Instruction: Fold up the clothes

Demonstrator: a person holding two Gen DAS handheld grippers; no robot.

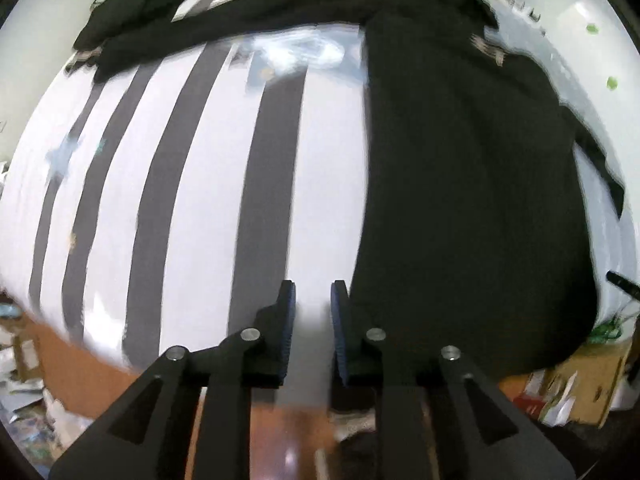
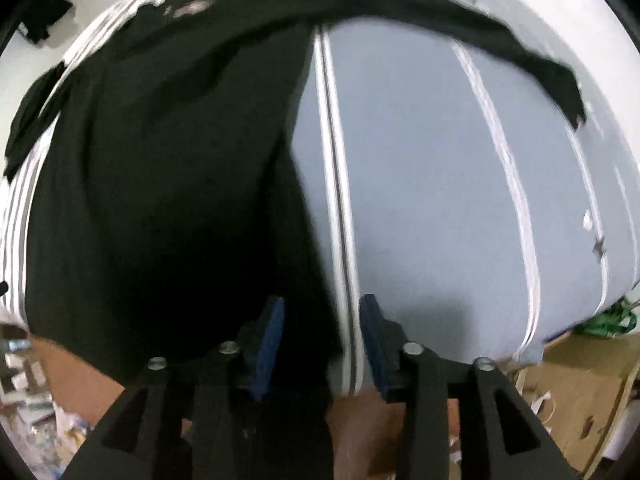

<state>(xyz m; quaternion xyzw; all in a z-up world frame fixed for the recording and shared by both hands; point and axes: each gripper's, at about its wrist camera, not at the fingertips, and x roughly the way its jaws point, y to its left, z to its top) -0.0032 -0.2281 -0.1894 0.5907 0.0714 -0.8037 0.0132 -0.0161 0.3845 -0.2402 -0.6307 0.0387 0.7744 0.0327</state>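
**Black garment spread on striped cover, both hand-held grippers parted**

The black garment [image 1: 472, 184] lies spread over a striped sheet [image 1: 192, 200] that covers a bed-like surface. In the left wrist view it fills the right half, with a long sleeve [image 1: 240, 16] stretched across the far edge. In the right wrist view the same black garment [image 2: 160, 168] fills the left half, another sleeve [image 2: 460, 28] running off to the right over a grey-blue part of the cover.

The left hand-held gripper [image 1: 313, 292] stands narrowly parted at the near edge, holding nothing; its right finger sits just beside the garment's hem. The right hand-held gripper [image 2: 322, 308] is parted wider, straddling the garment's edge and a white stripe, its pads not pressed together.

Cardboard [image 2: 580, 392] and scattered paper lie on the floor below.
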